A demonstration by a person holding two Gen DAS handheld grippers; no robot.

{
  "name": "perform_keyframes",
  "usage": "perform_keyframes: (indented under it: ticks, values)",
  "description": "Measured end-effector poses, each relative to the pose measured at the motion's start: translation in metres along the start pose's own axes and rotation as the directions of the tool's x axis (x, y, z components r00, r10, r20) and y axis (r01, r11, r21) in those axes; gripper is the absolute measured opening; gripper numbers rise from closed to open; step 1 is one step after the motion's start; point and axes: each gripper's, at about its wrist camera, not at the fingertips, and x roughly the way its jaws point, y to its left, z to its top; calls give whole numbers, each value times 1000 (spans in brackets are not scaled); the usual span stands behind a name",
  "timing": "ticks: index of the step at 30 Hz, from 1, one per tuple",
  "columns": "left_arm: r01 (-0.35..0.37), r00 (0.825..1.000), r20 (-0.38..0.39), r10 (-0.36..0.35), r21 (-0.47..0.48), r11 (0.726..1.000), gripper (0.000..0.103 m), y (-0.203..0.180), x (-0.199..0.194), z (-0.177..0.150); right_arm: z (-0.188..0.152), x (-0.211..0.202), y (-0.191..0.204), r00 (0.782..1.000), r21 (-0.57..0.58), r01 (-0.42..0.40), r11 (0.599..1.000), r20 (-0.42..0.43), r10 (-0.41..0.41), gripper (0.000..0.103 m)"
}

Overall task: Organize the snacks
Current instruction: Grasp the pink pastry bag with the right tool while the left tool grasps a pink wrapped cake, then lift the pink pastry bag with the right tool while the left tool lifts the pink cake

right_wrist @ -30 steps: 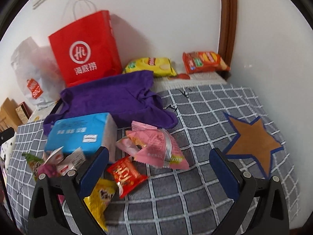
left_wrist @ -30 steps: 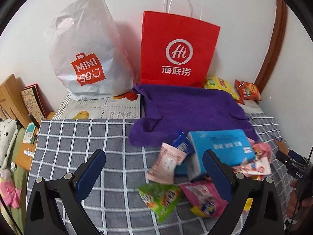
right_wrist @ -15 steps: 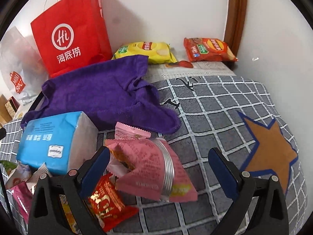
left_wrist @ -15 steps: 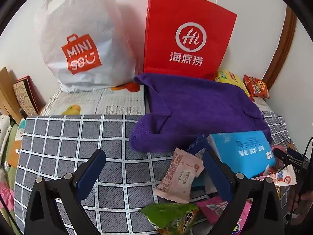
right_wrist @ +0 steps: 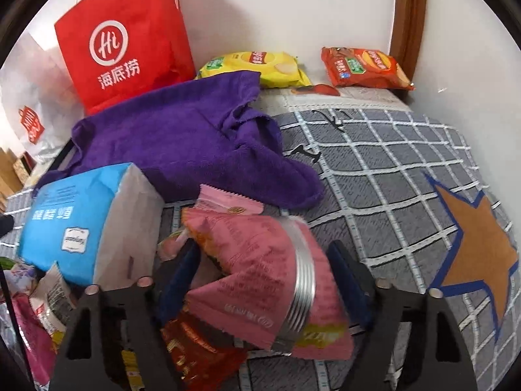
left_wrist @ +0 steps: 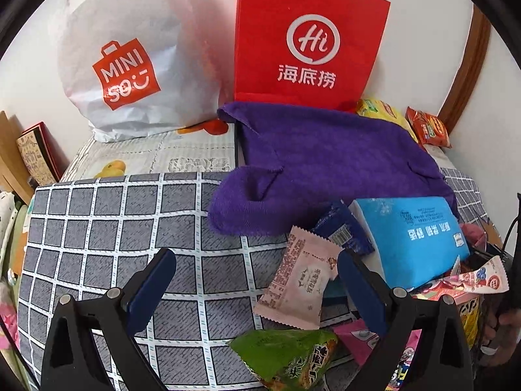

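My right gripper (right_wrist: 263, 260) is closing around a puffy pink snack bag (right_wrist: 257, 260) with a silver band, and both blue pads meet its sides. A red packet (right_wrist: 195, 345) lies under that bag. A blue tissue pack (right_wrist: 78, 221) sits just to its left. My left gripper (left_wrist: 255, 260) hangs open over the grey checked cloth (left_wrist: 107, 228) with nothing gripped. A pale pink packet (left_wrist: 299, 280) lies by its right finger, and a green snack bag (left_wrist: 289, 358) lies below. The blue tissue pack (left_wrist: 410, 234) is further right.
A purple towel (left_wrist: 325, 163) is spread behind the pile. A red paper bag (left_wrist: 306, 39) and a white plastic bag (left_wrist: 130, 52) stand against the wall. Yellow chips (right_wrist: 257, 65) and orange chips (right_wrist: 361, 66) lie at the back. A star patch (right_wrist: 478, 247) marks the cloth's right side.
Both grippers have sunk closer to the pile. The right gripper's fingers, wide apart before, have come in onto the pink snack bag. The left gripper's fingers stay apart.
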Motion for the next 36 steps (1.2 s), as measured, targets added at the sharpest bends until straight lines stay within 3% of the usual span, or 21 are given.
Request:
perform_keyframes:
  ticks: [9, 23, 27, 29, 36]
  values:
    - [24, 999, -23, -24, 21, 999, 99, -6, 6, -3, -4, -7, 13, 999, -74, 19, 997, 46, -16, 67]
    - [38, 998, -42, -39, -39, 999, 99, 5, 16, -4, -6, -24, 9, 995, -55, -63, 997, 73, 67, 67]
    - [88, 995, -38, -90, -46, 995, 99, 7, 16, -5, -7, -27, 7, 994, -48, -79, 996, 76, 83, 67]
    - [108, 993, -41, -109, -38, 993, 99, 5, 17, -5, -8, -27, 6, 994, -43, -84, 996, 73, 87, 67]
    - [72, 995, -79, -67, 60, 996, 99, -11, 29, -10, -9, -21, 3, 995, -32, -90, 995, 51, 91, 67]
